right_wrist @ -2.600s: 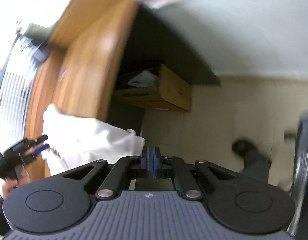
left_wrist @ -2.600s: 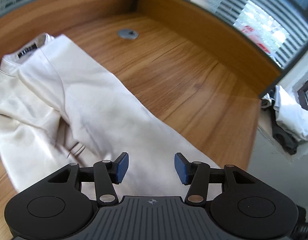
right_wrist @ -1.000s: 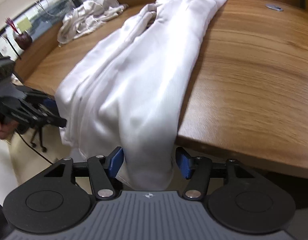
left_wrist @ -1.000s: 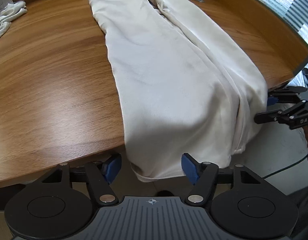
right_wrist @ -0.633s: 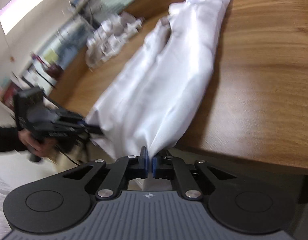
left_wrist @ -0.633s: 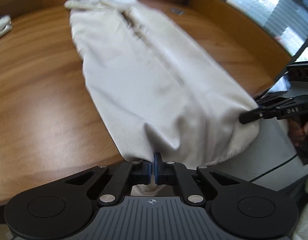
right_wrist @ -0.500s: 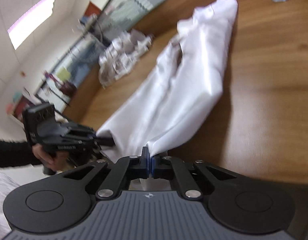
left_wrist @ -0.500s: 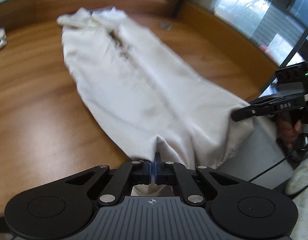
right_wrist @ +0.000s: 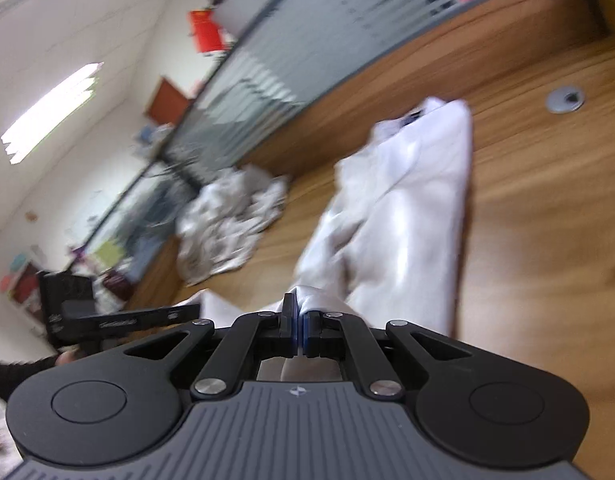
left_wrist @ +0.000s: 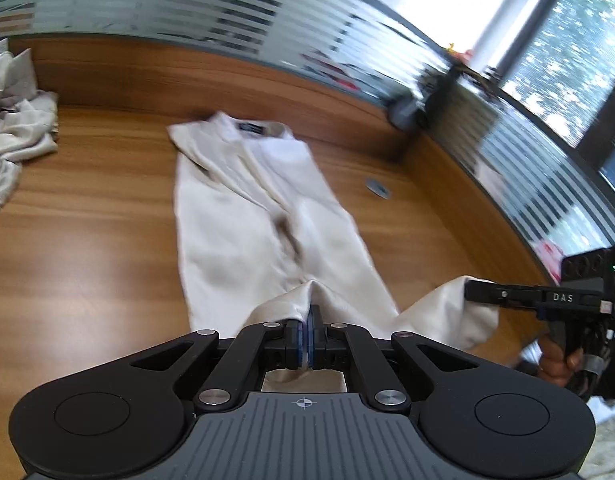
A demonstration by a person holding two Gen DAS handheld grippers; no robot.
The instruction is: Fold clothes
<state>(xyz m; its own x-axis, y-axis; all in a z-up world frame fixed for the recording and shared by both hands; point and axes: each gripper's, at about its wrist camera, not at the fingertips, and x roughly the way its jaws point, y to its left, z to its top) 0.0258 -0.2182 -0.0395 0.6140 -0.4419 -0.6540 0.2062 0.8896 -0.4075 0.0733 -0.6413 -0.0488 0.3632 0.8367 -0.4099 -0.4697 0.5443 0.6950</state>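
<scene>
Trousers (left_wrist: 263, 216) hem pinched, both tongs clamped

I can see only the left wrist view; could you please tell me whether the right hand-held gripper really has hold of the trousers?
Observer: Yes. The right wrist view shows the right hand-held gripper with its pads shut on a fold of the cream trousers.
Operator: Thank you. Does the crumpled heap at my left edge touch them?
Observer: No. The crumpled heap lies apart from them, with bare table between.
Operator: And what is behind my own gripper?
Observer: A dark sleeve leads to the left hand-held gripper.
</scene>
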